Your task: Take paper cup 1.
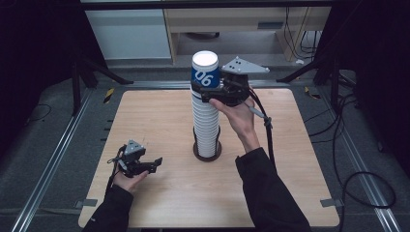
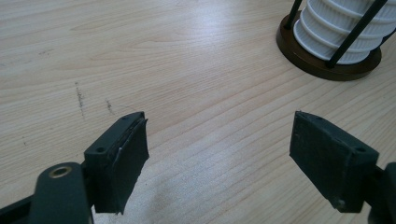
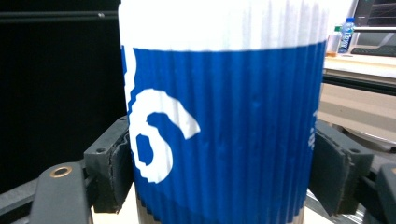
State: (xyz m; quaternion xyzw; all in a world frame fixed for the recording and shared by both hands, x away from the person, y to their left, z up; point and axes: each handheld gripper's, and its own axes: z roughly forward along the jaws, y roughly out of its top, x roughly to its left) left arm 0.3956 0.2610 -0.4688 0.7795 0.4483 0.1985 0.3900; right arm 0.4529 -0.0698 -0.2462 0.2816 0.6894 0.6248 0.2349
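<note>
Where the high view looks down on the wooden table (image 1: 164,198), a tall stack of white ribbed cups (image 1: 206,123) stands upright in a dark round holder (image 1: 208,153) near the table's middle, and the top cup (image 1: 205,70), blue with white figures, sits at its summit. At that height the right gripper (image 1: 205,92) is held level, its jaws on either side of the top cup, a grey three-cornered plate on its back and its cable trailing down past the right hand (image 1: 238,116). Near the front left of the table, well apart from the stack, the left gripper (image 1: 157,163) rests low in the left hand (image 1: 126,180), pointing toward the holder. Along the left gripper view, the left gripper (image 2: 218,144) has its two black jaws standing wide apart over bare wood with nothing between them; the holder (image 2: 299,53) and the lowest cups of the stack (image 2: 341,32) sit at the upper right, thin dark rods rising beside them. Along the right gripper view, the right gripper (image 3: 219,177) is clamped on the top cup (image 3: 233,116), both pads pressed against its corrugated blue wall, the white band of its rim above.
</note>
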